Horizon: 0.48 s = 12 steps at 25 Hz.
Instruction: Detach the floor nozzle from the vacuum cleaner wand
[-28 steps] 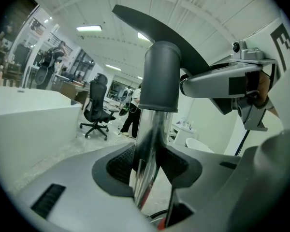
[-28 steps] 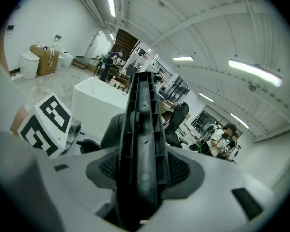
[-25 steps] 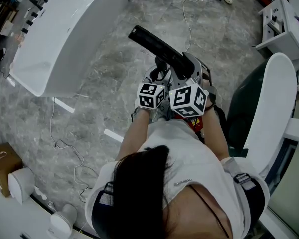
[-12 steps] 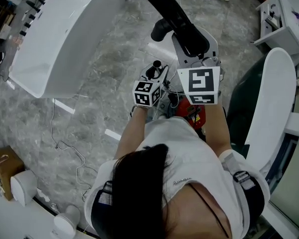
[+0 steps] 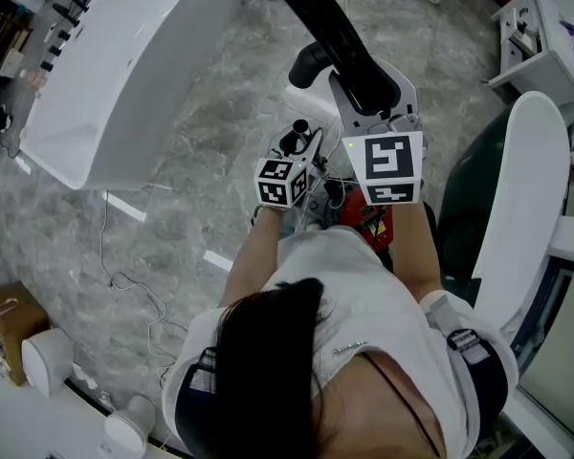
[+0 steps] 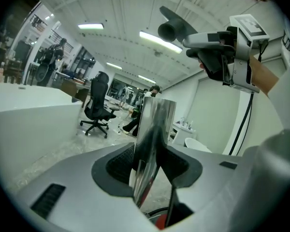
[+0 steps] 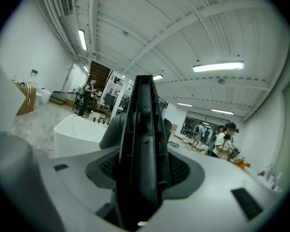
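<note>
The black floor nozzle (image 5: pixel 330 27) is held up over the floor, apart from the wand. My right gripper (image 5: pixel 371 98) is shut on its body, and its round neck (image 5: pixel 309 62) hangs free. In the right gripper view the nozzle (image 7: pixel 141 149) fills the space between the jaws of the right gripper (image 7: pixel 142 175). My left gripper (image 5: pixel 301 153) is shut on the wand's shiny metal tube (image 5: pixel 297 132), which stands upright below the nozzle. In the left gripper view the tube (image 6: pixel 152 139) sits between the pads of the left gripper (image 6: pixel 154 166), with the nozzle neck (image 6: pixel 168 30) up at the right.
A white bathtub (image 5: pixel 124 55) stands at the left and a white curved seat (image 5: pixel 526 208) at the right. The vacuum's red body (image 5: pixel 371 223) is near the person's lap. Thin cables (image 5: pixel 124 275) trail over the marble floor. An office chair (image 6: pixel 99 105) stands further off.
My right gripper has risen and rolled, and the nozzle has lifted up and away from the wand's end. The left gripper and the wand have stayed in place.
</note>
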Available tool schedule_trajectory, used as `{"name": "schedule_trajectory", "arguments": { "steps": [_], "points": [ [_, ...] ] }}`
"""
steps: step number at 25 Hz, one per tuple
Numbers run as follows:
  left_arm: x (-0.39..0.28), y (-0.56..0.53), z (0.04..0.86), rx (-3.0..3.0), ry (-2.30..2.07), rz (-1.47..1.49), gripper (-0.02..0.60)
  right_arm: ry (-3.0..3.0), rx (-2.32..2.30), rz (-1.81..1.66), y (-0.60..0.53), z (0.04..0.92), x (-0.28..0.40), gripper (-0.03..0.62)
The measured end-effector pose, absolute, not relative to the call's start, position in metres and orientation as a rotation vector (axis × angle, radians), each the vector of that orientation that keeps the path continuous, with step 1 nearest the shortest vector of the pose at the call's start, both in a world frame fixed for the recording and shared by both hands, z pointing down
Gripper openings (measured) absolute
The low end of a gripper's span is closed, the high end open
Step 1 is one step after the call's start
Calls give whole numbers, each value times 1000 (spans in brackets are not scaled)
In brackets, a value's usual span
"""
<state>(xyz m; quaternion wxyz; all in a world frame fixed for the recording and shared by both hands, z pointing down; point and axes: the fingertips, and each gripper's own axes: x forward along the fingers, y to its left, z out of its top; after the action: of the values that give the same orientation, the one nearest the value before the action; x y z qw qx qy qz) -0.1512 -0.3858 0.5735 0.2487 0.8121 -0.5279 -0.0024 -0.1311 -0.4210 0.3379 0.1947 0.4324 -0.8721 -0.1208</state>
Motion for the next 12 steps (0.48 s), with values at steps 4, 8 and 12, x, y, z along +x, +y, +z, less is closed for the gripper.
{"name": "schedule_trajectory", "arguments": {
  "steps": [4,8,12],
  "points": [
    [-150,-384,574,2216,-1437,3,160,-2458,1221,-315,-420,340,-131,227],
    [-152,-380,574,2219,-1434,3,160,-2468,1220,-298,-417,343,-133,227],
    [-153,-379,574,2192,-1440,-23,161,-2499,1234,-257,-414,342,-131,227]
  ]
}}
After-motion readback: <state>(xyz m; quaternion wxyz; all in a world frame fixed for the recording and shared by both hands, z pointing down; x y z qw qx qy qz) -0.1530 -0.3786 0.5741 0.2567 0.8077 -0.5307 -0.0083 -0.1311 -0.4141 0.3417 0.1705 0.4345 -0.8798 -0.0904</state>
